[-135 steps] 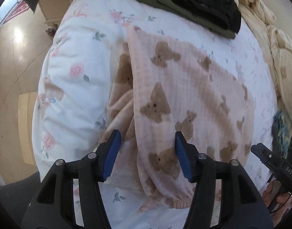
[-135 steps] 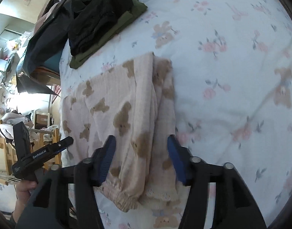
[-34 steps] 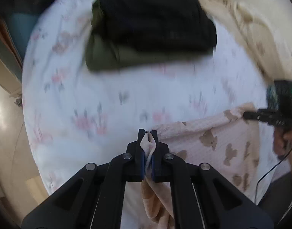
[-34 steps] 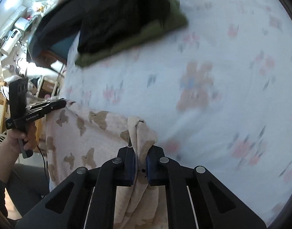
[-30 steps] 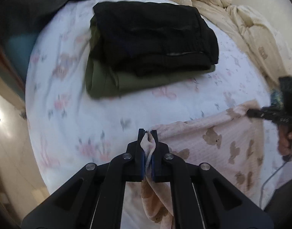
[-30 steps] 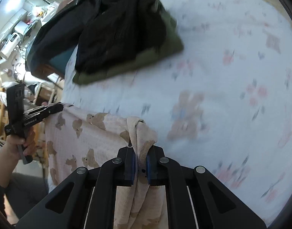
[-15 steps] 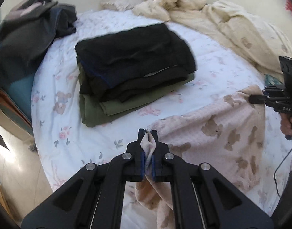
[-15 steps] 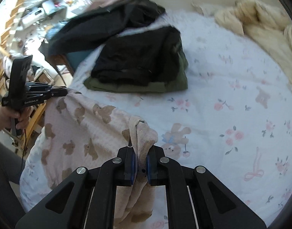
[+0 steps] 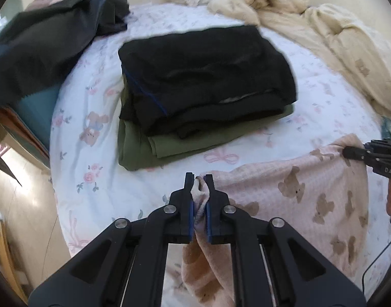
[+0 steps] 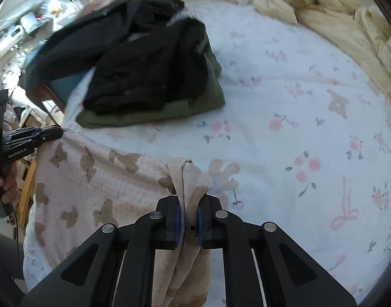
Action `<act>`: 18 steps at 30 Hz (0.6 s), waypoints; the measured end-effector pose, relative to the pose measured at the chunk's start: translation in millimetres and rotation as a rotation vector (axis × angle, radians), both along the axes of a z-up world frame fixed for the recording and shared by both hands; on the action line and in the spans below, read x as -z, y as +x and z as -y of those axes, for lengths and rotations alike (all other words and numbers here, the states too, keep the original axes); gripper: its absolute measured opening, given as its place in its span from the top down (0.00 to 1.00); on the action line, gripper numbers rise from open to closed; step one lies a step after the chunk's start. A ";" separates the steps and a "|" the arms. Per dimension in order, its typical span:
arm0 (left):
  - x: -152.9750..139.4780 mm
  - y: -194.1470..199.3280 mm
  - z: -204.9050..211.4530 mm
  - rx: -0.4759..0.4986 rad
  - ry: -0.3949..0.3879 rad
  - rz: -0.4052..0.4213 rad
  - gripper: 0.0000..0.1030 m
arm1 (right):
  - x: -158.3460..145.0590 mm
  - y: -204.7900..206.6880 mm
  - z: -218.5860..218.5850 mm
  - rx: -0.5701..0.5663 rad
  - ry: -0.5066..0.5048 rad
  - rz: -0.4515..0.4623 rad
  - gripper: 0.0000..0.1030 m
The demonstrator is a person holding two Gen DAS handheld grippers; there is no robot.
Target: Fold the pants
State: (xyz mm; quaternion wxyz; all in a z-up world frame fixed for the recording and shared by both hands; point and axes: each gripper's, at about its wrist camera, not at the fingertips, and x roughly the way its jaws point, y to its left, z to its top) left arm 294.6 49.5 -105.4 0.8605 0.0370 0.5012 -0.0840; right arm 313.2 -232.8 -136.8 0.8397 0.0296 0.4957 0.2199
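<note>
**Both corners let go over the fold**

The main risk is an uneven drop. Both sets of jaws are opening with cloth still between them, and the right pair looks further apart than the left, so one corner could fall first and skew the folded edge. The waffle fabric may also cling to a blue pad and be dragged back as a hand retreats, undoing the fold. The stack of folded black and olive-green garments point(image 9: 195, 89) lies near, at 12 o'clock from the left gripper, so a forward lurch could push the edge against it.

The pale pink bear-print waffle-knit pants point(image 9: 310, 204) lie on the white floral bedsheet point(image 9: 98, 153), stretched between the two grippers. The left gripper point(image 9: 200, 179) points steeply down, a bunched corner between its barely parted jaws. The right gripper point(image 10: 187, 204) tilts down likewise, the other corner draped over its tips. In the left view it appears at 3 o'clock; in the right view the left gripper sits at 9 o'clock, a hand point(image 10: 6, 186) on its handle.
</note>
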 end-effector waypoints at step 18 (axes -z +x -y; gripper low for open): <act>51.0 -108.0 -40.1 -0.360 -0.413 -0.474 0.23 | 36.5 -121.5 70.3 0.321 0.342 -0.498 0.22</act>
